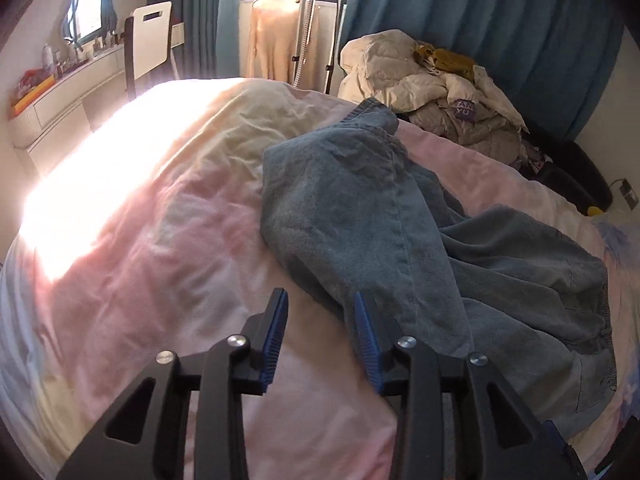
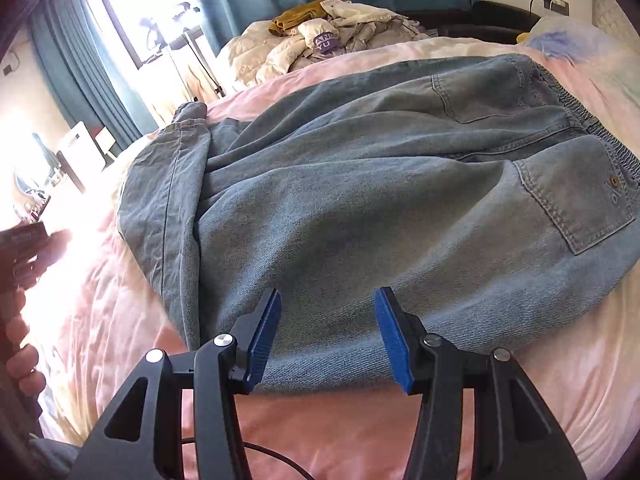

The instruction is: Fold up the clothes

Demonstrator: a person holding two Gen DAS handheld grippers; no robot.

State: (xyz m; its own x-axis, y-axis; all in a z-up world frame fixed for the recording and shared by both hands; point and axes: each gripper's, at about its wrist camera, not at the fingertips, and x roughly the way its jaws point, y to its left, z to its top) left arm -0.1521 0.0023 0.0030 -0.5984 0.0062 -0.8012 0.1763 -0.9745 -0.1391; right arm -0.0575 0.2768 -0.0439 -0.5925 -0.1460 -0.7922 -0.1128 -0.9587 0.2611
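Denim jeans (image 2: 360, 184) lay spread across the bed (image 2: 340, 432) just ahead of both claws, partly folded, with the leg hem far forward to the left of the right claw (image 2: 326, 336) and the elastic waistband far forward to its right. We held that claw wide apart and empty, its blue pads over the near folded edge. The left claw (image 1: 320, 336) was likewise wide and holding nothing, its right pad just beside the edge of the jeans (image 1: 380, 220).

To do this step well, we judged that each claw should pinch both layers of the near edge, lift together and carry the fabric evenly so the seams stayed aligned. The soft, rumpled pink duvet could drag the cloth, so we would have kept the lift clear of it.

Beyond the jeans sat a pile of pale clothes (image 2: 320, 40), teal curtains (image 1: 500, 20), a garment rack (image 1: 312, 24) and a white dressing table (image 1: 72, 84).
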